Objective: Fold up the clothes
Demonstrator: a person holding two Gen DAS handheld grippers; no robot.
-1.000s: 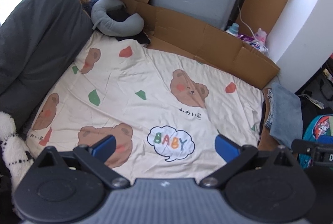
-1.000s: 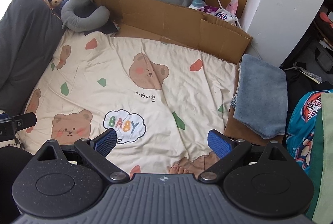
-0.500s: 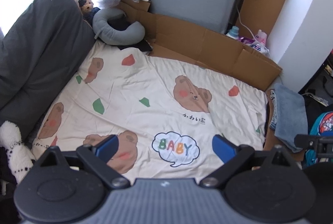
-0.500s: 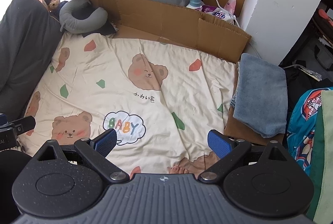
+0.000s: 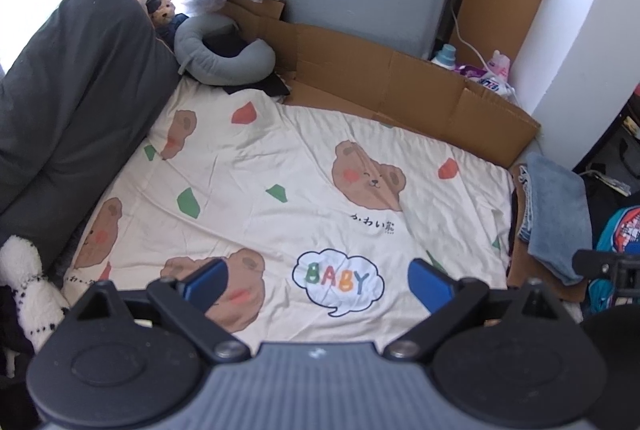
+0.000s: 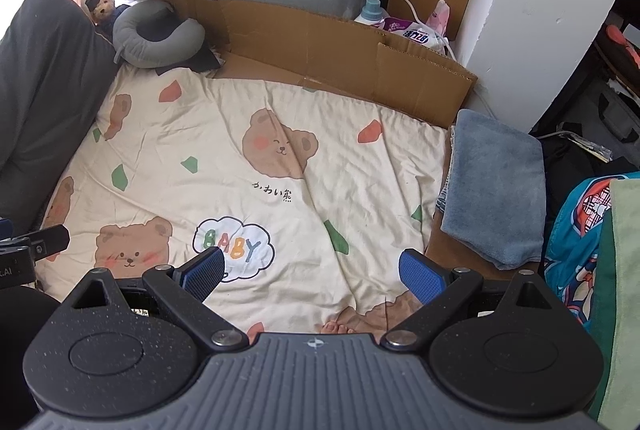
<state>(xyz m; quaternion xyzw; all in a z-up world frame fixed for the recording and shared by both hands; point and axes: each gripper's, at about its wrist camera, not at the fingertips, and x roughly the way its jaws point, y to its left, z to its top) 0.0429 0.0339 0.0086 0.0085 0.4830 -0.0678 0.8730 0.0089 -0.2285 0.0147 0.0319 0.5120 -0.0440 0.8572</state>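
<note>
Along the bed's left edge you have a dark grey pillow [image 5: 76, 102] leaning up, with a white plush toy [image 5: 24, 278] at its near end. At the far left corner sit a small teddy bear [image 6: 105, 3] and a grey neck pillow [image 6: 156, 34].

Your left gripper [image 5: 318, 280] hovers over the near part of the cream bear-print sheet [image 5: 280, 190], its fingers [image 5: 206, 280] spread wide and empty. Just beyond them a speech bubble on the sheet reads "BABY" [image 5: 338, 280], with small dark characters printed under the bear face above it.

Your right gripper [image 6: 312, 272] is likewise released, holding nothing. Flattened cardboard [image 6: 320, 46] lines the bed's far edge. The folded blue-grey clothes [image 6: 496, 190] lie at the bed's right edge, on cardboard, untouched by either gripper. Bare toes [image 6: 338, 328] show at the near edge.
</note>
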